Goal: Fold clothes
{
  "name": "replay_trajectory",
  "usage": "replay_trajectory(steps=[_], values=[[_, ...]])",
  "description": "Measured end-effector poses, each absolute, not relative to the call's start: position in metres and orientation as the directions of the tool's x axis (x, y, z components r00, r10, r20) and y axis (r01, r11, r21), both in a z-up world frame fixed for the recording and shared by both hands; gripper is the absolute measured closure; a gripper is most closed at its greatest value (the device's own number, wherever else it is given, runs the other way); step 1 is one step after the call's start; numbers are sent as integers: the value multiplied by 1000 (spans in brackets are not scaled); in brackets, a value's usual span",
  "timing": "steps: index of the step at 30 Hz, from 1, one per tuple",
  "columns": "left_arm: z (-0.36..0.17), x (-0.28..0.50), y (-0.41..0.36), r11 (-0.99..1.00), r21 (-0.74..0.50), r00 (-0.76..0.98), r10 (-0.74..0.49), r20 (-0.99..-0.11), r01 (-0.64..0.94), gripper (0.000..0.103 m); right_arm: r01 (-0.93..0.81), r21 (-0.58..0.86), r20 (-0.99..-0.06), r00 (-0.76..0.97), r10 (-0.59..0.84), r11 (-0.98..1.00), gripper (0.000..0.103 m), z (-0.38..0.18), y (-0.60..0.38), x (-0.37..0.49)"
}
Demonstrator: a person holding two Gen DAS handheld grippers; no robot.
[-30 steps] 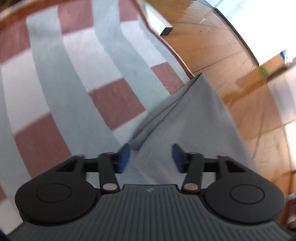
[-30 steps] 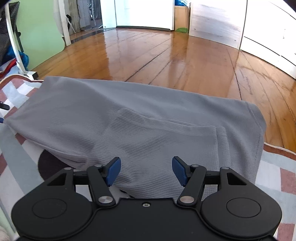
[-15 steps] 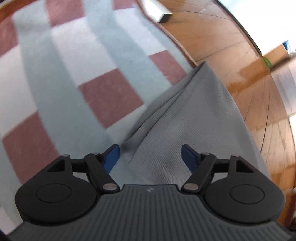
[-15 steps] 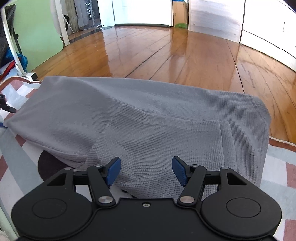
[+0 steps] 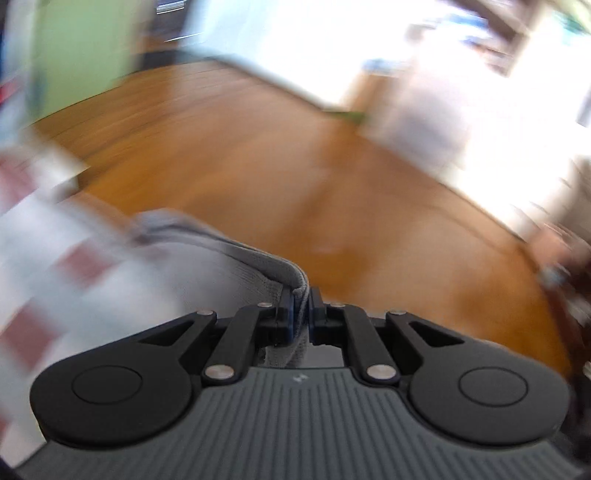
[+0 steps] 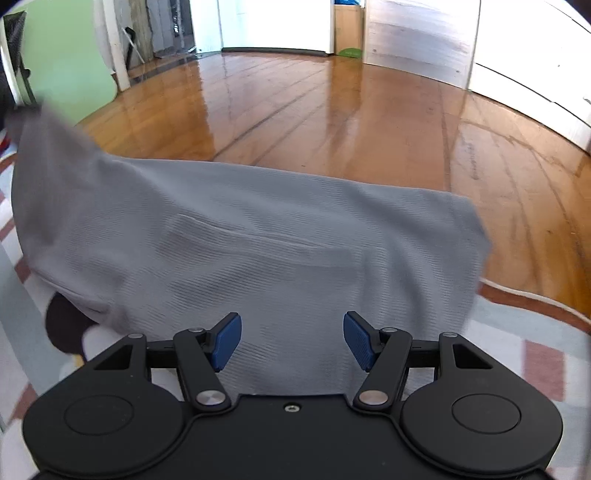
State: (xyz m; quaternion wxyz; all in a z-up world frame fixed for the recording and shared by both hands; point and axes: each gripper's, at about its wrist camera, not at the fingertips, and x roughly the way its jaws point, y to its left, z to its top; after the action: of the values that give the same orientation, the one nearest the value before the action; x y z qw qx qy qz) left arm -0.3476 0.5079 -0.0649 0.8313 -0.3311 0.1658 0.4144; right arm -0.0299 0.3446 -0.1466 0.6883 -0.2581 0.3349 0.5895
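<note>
A grey waffle-knit garment [image 6: 258, 251] lies across the edge of a checked rug, half over the wooden floor. My left gripper [image 5: 303, 306] is shut on a bunched edge of the grey garment [image 5: 258, 262] and holds it lifted; this view is blurred by motion. In the right wrist view the garment's far left corner [image 6: 33, 125] is raised off the floor. My right gripper [image 6: 291, 339] is open and empty, its blue pads just above the garment's near edge.
A red, white and grey checked rug [image 6: 535, 354] lies under the garment, also in the left wrist view [image 5: 44, 258]. Glossy wooden floor [image 6: 332, 118] stretches beyond. A green wall [image 6: 62, 59] stands at far left, white doors and a cardboard box [image 6: 347, 33] at the back.
My left gripper has closed on the garment's edge and swung up, lifting the left corner. The view now faces the room. The right gripper has stayed open and nearly still.
</note>
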Motion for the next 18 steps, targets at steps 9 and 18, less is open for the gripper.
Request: replay_trajectory(steps=[9, 18], values=[[-140, -148, 452, 660, -501, 722, 93, -685, -560, 69, -860, 426, -695, -112, 710, 281, 36, -140, 316, 16], [-161, -211, 476, 613, -447, 654, 154, -740, -651, 55, -686, 662, -636, -300, 711, 303, 36, -163, 309, 33]])
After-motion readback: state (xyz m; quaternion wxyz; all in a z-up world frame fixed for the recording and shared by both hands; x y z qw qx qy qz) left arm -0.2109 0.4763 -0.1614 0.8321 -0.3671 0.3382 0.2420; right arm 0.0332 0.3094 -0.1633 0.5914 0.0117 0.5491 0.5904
